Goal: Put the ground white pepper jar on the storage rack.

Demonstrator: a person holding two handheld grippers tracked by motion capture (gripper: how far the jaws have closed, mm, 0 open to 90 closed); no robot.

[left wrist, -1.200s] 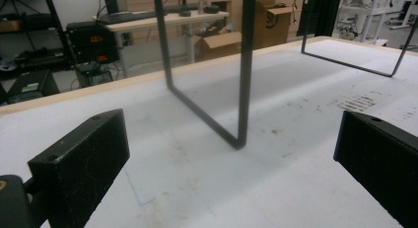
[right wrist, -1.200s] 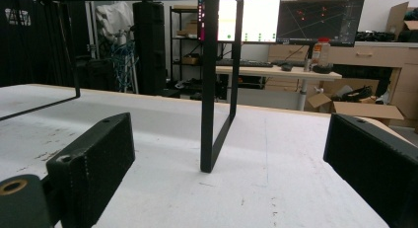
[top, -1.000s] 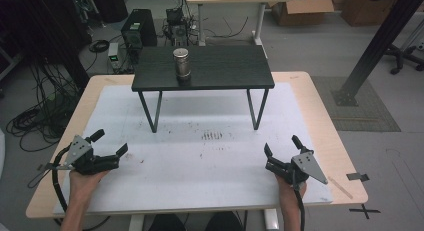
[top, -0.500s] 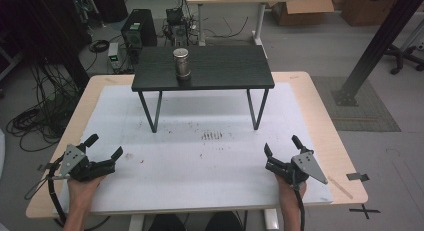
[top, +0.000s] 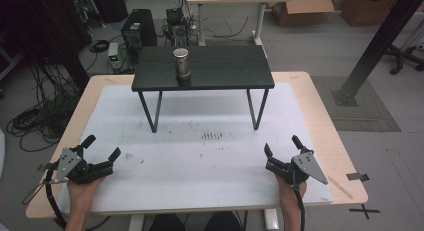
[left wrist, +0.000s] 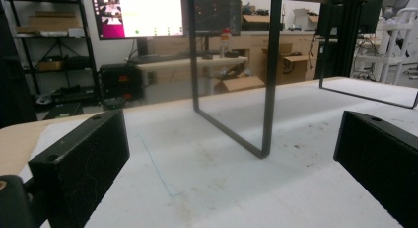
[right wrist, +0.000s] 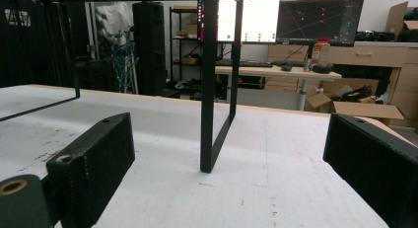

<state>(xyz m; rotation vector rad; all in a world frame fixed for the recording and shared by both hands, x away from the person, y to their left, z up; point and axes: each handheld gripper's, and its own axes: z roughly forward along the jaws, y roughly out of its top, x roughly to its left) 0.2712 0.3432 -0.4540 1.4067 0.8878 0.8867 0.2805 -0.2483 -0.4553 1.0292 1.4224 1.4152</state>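
A metal cylinder (top: 181, 63) stands upright on a small black raised table (top: 225, 71) at the far middle of the white mat (top: 200, 156). My left gripper (top: 102, 148) rests low near the mat's front left corner, open and holding nothing. My right gripper (top: 281, 146) rests near the front right, also open and holding nothing. In the left gripper view the jaws stand wide apart with the black table's near leg frame (left wrist: 268, 90) ahead of my left gripper (left wrist: 231, 154). The right gripper view has a leg frame (right wrist: 209, 90) between the spread jaws of my right gripper (right wrist: 231, 159).
The mat covers a wooden tabletop (top: 320, 111) whose edges show on both sides. Cables (top: 40, 116) and computer gear (top: 135, 28) lie on the floor beyond the left and far sides. A black post (top: 380, 41) rises at the right.
My left gripper has drawn back toward the front left corner of the mat. The right gripper has stayed where it was, and both stay open.
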